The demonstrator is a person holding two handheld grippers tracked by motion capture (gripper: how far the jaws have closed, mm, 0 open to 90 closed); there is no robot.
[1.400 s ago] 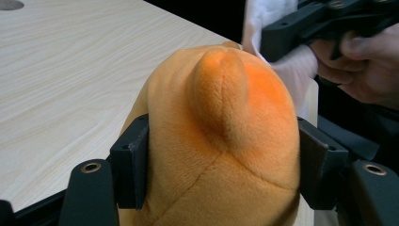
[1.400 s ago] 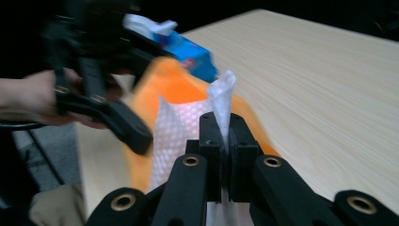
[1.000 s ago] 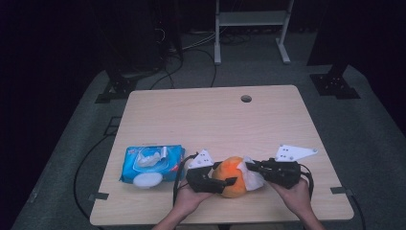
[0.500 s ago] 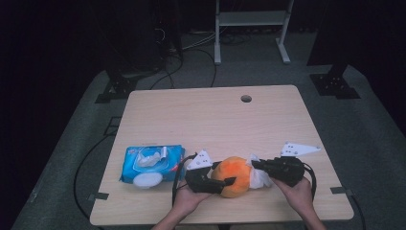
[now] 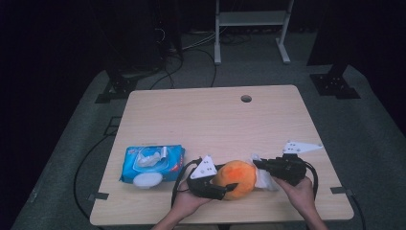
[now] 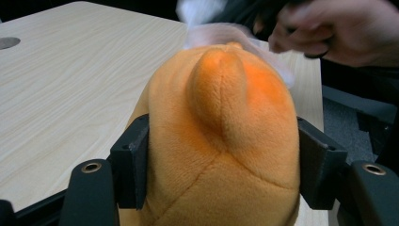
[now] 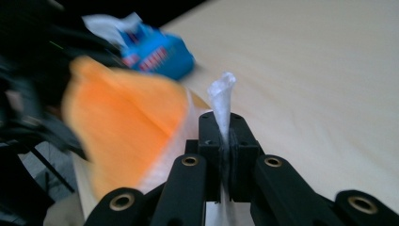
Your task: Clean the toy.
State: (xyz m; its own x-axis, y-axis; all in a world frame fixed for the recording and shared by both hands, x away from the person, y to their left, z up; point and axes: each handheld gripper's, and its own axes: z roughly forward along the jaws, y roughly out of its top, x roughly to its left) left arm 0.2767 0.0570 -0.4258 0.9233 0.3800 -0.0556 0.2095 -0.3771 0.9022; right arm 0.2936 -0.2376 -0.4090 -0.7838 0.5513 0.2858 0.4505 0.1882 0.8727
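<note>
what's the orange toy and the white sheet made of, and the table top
Orange toy: soft plush fabric, going by its short fuzzy nap and stitched seams. White sheet: looks like a thin wet wipe or tissue, translucent and crumpled where it is pinched. Table: pale wood-grain surface, matte, probably laminate.

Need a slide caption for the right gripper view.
Right gripper pinches a white wipe beside the orange plush toy.

On the table (image 5: 210, 124), left gripper (image 5: 221, 191) clamps an orange plush (image 5: 235, 178); right gripper (image 5: 257, 165) pinches a white wipe (image 5: 264, 178) against it
</note>
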